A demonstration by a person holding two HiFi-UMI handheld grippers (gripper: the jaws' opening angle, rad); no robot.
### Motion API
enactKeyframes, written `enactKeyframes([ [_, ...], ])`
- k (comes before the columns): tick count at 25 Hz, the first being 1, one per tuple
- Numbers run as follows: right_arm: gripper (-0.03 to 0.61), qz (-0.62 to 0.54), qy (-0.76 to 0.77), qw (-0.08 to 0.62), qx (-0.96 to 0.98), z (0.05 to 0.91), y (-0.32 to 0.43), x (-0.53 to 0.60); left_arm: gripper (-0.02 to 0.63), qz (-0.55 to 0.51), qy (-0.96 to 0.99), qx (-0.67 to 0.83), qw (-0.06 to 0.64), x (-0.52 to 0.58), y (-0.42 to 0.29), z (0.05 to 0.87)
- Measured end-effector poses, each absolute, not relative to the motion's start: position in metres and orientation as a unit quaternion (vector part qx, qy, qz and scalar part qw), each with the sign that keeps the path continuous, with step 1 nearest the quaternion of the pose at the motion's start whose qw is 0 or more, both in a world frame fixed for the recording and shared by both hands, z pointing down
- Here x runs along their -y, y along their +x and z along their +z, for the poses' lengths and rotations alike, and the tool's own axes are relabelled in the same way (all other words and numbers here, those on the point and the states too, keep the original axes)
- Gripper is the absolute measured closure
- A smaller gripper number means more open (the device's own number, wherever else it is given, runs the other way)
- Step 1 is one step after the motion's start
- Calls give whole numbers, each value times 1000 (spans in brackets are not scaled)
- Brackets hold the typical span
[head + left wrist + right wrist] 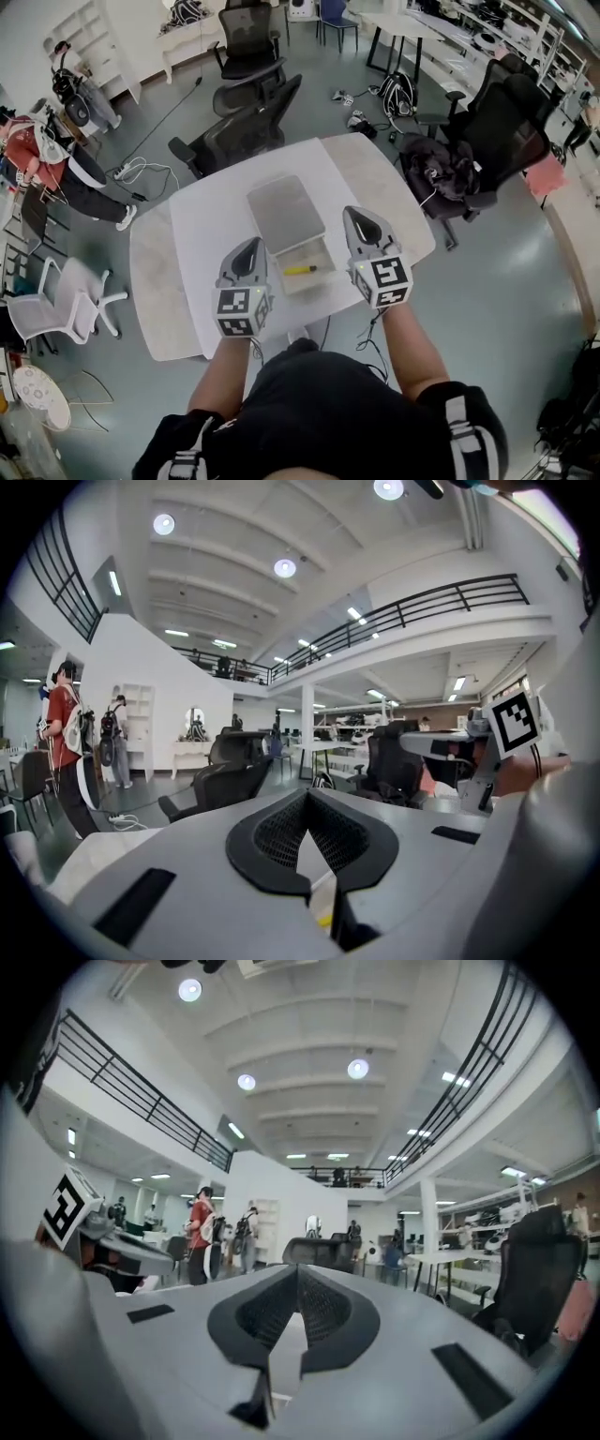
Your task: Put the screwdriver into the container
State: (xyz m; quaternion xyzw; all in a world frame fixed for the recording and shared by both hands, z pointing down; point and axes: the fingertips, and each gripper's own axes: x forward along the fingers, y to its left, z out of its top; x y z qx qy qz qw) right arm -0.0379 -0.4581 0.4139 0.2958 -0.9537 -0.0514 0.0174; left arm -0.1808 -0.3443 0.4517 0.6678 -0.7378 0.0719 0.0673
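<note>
White surface [202, 220] bears the container [315, 251], where the screwdriver [300, 270] is laid, judged light, rigid, best taken mid-handle; left gripper [251, 247] at 9 o'clock and right gripper [360, 217] at 3 are held closed, empty.

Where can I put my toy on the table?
Bare tabletop left of the lid and container, out to the table's left edge, and right of them too. The middle is crowded: container, lid, left gripper, right gripper.
</note>
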Motion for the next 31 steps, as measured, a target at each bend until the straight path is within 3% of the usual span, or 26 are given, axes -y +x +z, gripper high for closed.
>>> enactKeyframes([
  [7, 566, -70, 379, -42, 922, 393, 21, 443, 607, 68, 674, 733, 52, 337, -158, 446],
  [31, 566, -77, 374, -52, 923, 394, 30, 414, 607, 59, 677, 732, 57, 322, -139, 447],
])
